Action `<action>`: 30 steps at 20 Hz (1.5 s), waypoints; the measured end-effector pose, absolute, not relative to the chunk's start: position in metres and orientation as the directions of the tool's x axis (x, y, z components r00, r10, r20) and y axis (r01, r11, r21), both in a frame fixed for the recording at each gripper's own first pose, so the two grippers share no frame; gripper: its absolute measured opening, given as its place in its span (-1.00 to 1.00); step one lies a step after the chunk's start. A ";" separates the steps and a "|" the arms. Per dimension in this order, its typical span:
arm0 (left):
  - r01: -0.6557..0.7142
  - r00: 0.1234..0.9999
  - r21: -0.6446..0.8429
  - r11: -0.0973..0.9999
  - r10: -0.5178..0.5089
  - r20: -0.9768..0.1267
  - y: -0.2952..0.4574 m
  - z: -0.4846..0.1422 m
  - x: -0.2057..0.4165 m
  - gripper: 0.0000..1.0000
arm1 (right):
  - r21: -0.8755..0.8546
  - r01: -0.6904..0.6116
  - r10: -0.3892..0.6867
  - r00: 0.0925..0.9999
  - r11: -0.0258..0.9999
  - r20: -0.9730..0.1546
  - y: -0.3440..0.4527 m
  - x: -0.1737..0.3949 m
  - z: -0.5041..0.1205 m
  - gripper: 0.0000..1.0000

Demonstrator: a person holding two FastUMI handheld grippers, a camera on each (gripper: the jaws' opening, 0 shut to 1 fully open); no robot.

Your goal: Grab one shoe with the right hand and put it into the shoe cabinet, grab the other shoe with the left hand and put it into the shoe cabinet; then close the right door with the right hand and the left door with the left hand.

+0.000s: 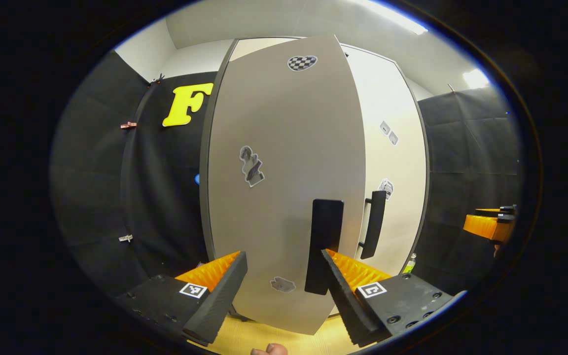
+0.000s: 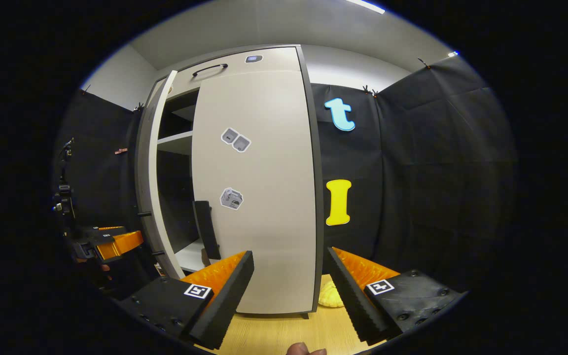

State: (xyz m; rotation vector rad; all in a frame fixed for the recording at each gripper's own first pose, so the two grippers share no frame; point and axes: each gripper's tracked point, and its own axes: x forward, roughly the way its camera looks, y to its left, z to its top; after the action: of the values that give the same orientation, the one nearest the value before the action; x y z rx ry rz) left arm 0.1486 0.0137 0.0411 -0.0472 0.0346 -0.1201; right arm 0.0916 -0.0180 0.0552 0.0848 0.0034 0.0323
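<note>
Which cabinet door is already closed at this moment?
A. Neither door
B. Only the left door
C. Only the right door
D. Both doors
C. In the right gripper view the right door sits flush with the cabinet, while the left door stands ajar with the shelves showing in the gap between them.

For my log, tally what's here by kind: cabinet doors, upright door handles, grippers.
Cabinet doors: 2 (left door, right door)
Upright door handles: 2 (left handle, right handle)
Grippers: 2 (left gripper, right gripper)
Total: 6
</note>
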 end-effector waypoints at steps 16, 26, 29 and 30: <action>0.111 0.993 -0.065 0.992 -0.114 -0.034 -0.010 0.041 0.191 0.90 | 0.054 -0.063 0.062 0.998 0.997 0.016 0.005 0.095 0.059 0.96; 0.099 0.995 -0.057 0.993 -0.101 -0.026 -0.009 0.043 0.188 0.90 | 0.063 -0.072 0.071 0.997 0.995 0.020 0.011 0.092 0.061 0.97; 0.100 0.995 -0.048 0.994 -0.101 -0.017 -0.004 0.046 0.169 0.90 | 0.069 -0.081 0.079 0.997 0.994 0.023 0.013 0.090 0.063 0.96; 0.102 0.995 -0.042 0.994 -0.103 -0.015 -0.003 0.048 0.163 0.90 | 0.070 -0.082 0.081 0.996 0.994 0.025 0.014 0.089 0.064 0.96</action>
State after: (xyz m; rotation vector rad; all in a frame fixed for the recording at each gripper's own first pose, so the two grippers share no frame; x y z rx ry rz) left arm 0.1625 -0.0028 0.0485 -0.0412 0.0175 -0.1029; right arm 0.0893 0.0143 0.0644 0.0709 -0.0218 0.0818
